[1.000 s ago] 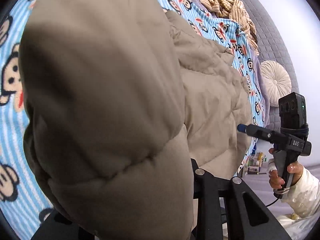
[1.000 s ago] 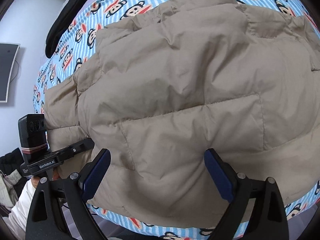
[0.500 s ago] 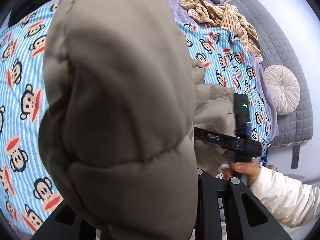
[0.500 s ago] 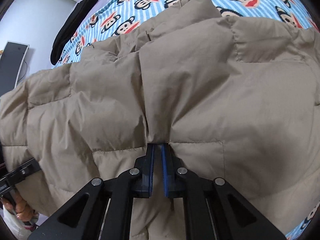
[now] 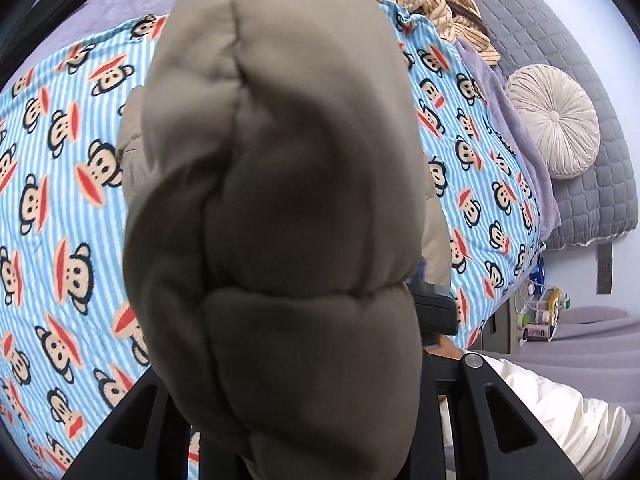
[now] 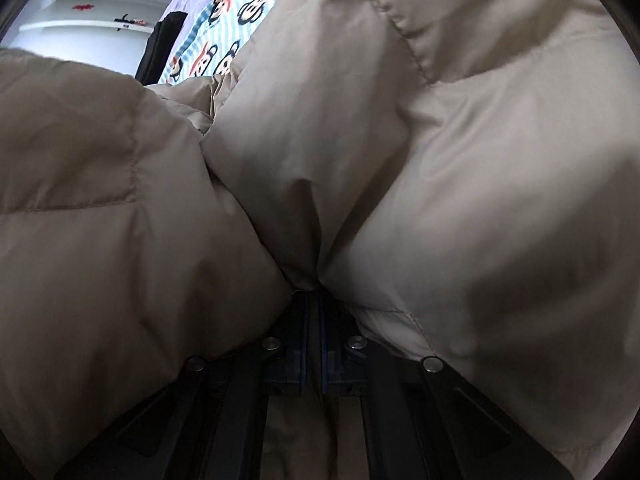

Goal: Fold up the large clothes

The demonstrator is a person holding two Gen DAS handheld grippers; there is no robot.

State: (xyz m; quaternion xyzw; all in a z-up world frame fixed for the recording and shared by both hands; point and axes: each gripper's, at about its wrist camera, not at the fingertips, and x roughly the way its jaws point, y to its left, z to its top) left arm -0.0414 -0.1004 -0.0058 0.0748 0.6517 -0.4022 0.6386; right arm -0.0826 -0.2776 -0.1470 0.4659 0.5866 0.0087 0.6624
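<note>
A beige puffer jacket (image 5: pixel 276 216) is lifted off the bed and fills the middle of the left wrist view; it also fills the right wrist view (image 6: pixel 440 160). My left gripper (image 5: pixel 288 432) is shut on a thick padded part of the jacket, and its fingertips are hidden behind the fabric. My right gripper (image 6: pixel 314 300) is shut on a pinched fold of the jacket, the blue pads close together. The right gripper's body shows in the left wrist view (image 5: pixel 434 308) just behind the jacket.
The bed has a blue striped monkey-print sheet (image 5: pixel 68 200). A striped garment (image 5: pixel 436 4) lies at the far end, a round cream cushion (image 5: pixel 554 120) against the grey headboard (image 5: pixel 600 184). A black garment (image 6: pixel 160 48) lies on the far side. A bedside stand with small items (image 5: pixel 536 312) is at right.
My right gripper closed on a fold of the jacket and lifted it. Both grippers raised the jacket off the bed and came closer together, so the fabric now bunches up before both cameras.
</note>
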